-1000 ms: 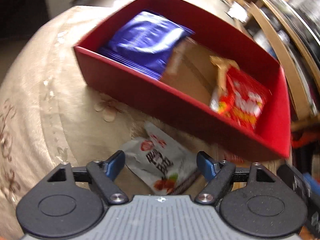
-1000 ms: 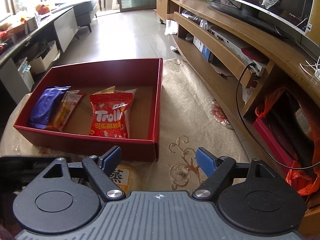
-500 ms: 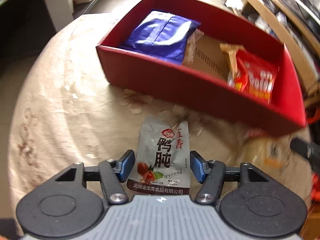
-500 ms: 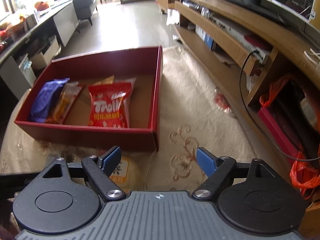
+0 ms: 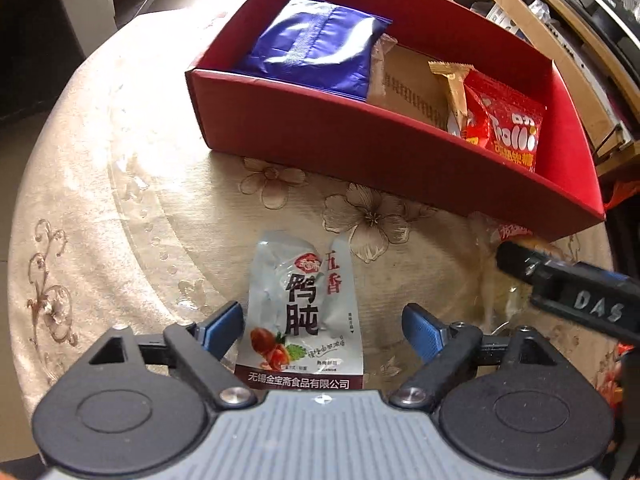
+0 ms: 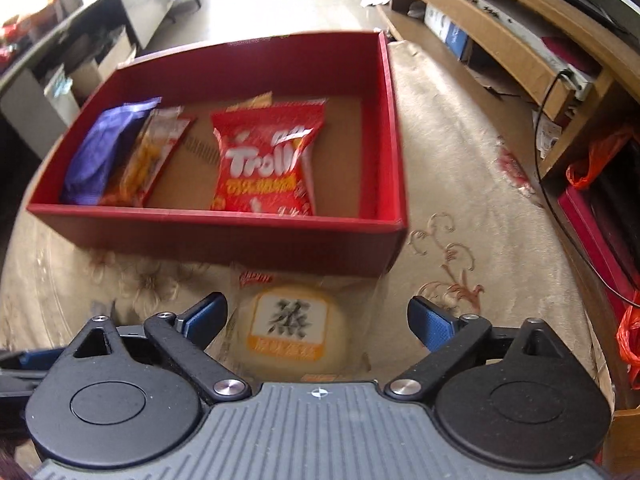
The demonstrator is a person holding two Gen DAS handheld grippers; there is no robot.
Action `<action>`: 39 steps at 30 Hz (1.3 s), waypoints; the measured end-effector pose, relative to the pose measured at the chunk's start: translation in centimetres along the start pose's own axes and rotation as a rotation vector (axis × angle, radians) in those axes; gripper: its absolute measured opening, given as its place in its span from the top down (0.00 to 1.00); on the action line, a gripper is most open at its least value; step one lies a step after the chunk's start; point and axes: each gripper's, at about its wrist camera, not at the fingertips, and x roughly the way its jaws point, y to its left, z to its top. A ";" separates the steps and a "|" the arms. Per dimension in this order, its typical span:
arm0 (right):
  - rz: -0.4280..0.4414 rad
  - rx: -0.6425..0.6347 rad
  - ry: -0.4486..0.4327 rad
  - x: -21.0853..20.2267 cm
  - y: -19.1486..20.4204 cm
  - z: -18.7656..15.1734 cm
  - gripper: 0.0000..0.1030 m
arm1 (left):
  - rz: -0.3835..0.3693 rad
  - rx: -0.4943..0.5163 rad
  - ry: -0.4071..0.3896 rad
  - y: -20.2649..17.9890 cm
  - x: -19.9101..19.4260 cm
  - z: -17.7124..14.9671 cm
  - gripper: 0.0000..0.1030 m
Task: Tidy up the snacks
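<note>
Pick-up step was judged in hand for both sides. Left gripper (image 5: 322, 326) was seen with jaws spread either side of the white pouch (image 5: 304, 312), which lay flat on the worktop (image 5: 100, 184), just short of the red box (image 5: 360, 152). No pinch on it was seen. Right gripper (image 6: 316, 320) was also seen with jaws spread, around the wrapped bun (image 6: 296, 330), which sat on the worktop touching or just beside the box's near wall; exact contact could not be told.

Already in the box: blue bag (image 5: 316, 44) at the left end, orange pack (image 6: 148, 160) next to it, Trolli bag (image 6: 266, 160) nearer the middle, gold wrapper (image 5: 454, 80) behind it.

Next move, as judged: jaws to be closed on each item, then a lift high enough for the near wall to be cleared before the drop.

Open room: bare cardboard floor was seen right of the Trolli bag and between it and the orange pack. The worktop edge curved away at far left. The two grippers were near each other, so a clash was judged possible if both were moved at once.
</note>
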 end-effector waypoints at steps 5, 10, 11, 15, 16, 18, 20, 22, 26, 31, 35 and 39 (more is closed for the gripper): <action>-0.015 -0.050 -0.016 -0.1 1.4 0.1 0.07 | 0.016 -0.025 -0.029 0.5 -0.3 -0.4 0.20; -0.072 -0.102 0.005 1.0 1.9 -0.4 0.13 | 0.083 0.060 -0.049 -0.9 -0.2 -1.3 0.26; -0.071 -0.114 0.003 0.9 1.9 -0.6 0.16 | 0.097 0.074 -0.054 -1.0 -0.2 -1.4 0.30; -0.058 -0.124 -0.029 -0.5 1.8 -0.7 0.33 | 0.096 0.093 -0.066 -0.7 -0.6 -1.2 0.50; -0.050 -0.117 -0.033 -0.8 1.8 -0.6 0.33 | 0.079 0.088 -0.062 -0.5 -0.7 -1.1 0.50; -0.045 -0.108 -0.035 -1.3 1.6 -0.8 0.36 | 0.060 0.068 -0.053 0.1 -0.9 -1.0 0.50; -0.044 -0.105 -0.039 -1.6 1.5 -0.9 0.37 | 0.050 0.071 -0.047 0.4 -1.0 -0.9 0.50; -0.043 -0.107 -0.054 -2.4 1.6 -1.2 0.38 | 0.046 0.081 -0.058 0.4 -1.3 -1.0 0.50; -0.028 -0.108 -0.090 -3.9 2.0 -1.5 0.41 | 0.064 0.138 -0.106 -0.2 -2.1 -1.1 0.51; -0.053 -0.143 -0.055 -2.5 3.2 -2.0 0.41 | 0.101 0.193 -0.125 -0.6 -2.4 -1.9 0.50; -0.073 -0.188 -0.039 -1.6 4.3 -2.5 0.36 | 0.134 0.232 -0.110 -0.8 -1.4 -2.4 0.49; -0.069 -0.191 -0.009 -0.6 4.3 -2.2 0.24 | 0.151 0.247 -0.103 -0.7 -0.7 -2.5 0.46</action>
